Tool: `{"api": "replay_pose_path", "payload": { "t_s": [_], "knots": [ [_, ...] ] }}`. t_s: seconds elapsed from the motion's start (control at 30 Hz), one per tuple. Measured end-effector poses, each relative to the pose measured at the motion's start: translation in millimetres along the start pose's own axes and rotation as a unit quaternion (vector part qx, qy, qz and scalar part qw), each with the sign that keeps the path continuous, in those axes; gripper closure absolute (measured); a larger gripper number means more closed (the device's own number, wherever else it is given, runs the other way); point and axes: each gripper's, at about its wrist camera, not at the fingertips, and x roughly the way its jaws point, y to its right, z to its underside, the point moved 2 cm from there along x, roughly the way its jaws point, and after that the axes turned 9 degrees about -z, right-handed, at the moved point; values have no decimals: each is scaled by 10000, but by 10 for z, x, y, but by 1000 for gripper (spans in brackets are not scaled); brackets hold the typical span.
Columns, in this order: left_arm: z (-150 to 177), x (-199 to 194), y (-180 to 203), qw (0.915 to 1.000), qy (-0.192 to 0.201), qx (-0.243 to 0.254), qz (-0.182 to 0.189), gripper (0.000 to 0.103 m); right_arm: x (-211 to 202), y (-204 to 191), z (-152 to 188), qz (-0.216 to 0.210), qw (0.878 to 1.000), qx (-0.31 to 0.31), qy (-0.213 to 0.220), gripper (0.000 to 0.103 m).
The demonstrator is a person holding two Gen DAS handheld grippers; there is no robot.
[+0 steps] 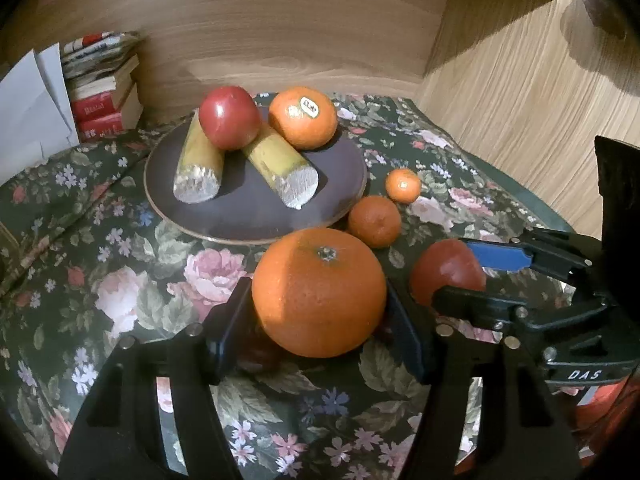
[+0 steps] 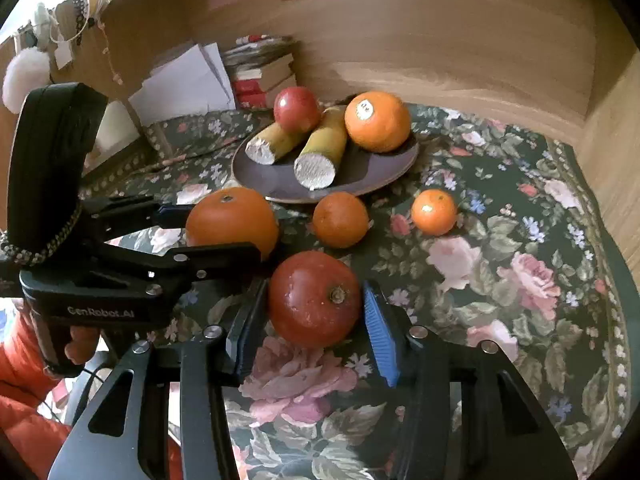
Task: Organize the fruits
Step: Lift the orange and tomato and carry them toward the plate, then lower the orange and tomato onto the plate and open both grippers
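Two fruits are bracketed on the cloth point(image 2: 500, 240): an orange point(image 1: 318, 292) pinched by the left gripper point(image 1: 316, 320), a tomato point(image 2: 314, 298) between the right gripper's point(image 2: 316, 332) parted jaws (untouched). Closing, then lifting to the plate point(image 1: 256, 220), is judged next.

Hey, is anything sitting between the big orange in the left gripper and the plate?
Nothing visible. The big orange sits between the left gripper's fingers, and only bare floral cloth lies between it and the plate's near rim.
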Motion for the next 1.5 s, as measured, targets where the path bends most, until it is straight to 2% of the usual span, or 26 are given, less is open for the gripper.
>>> {"api": "replay_pose_path", "payload": {
  "t_s": [0.47, 0.83, 1.13, 1.5],
  "knots": [
    [-343, -168, -170, 9989, 425, -81, -181, 39, -142, 51, -315, 155, 9991, -73, 384, 58],
    [-546, 52, -333, 9982, 476, -169, -338, 39, -76, 153, -714, 369, 9978, -248, 483, 58],
    [-593, 305, -365, 9985, 300, -174, -432, 39, 282, 324, -898, 435, 9987, -195, 156, 58],
    [-612, 349, -351, 9985, 324, -87, -429, 38, 610, 456, -914, 383, 9987, -178, -269, 58]
  ]
}}
